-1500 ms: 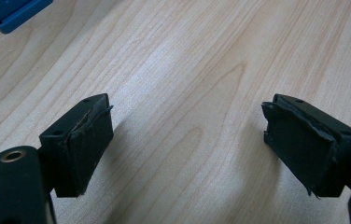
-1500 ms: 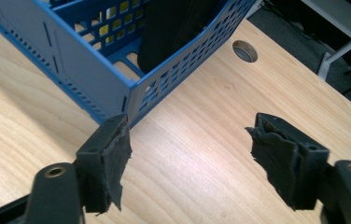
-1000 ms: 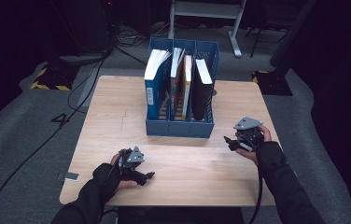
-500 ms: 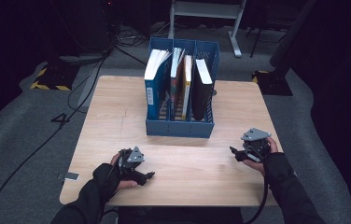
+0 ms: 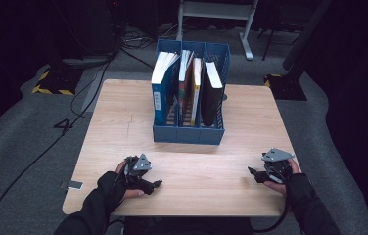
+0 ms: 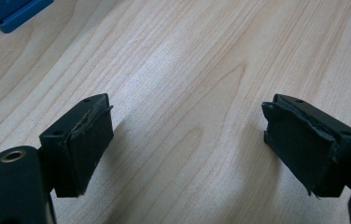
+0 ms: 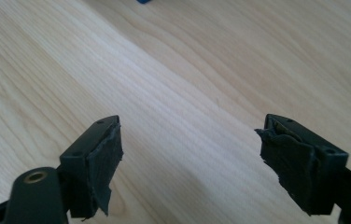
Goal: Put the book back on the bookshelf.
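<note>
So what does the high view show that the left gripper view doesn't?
High view alone: the books standing in the blue file rack, the right gripper and both gloved hands on the table. Left gripper view alone: the left gripper close up, jaws wide apart with nothing between, worn pads. Both: the wooden tabletop, the left gripper and the rack, just a corner of it close up.
</note>
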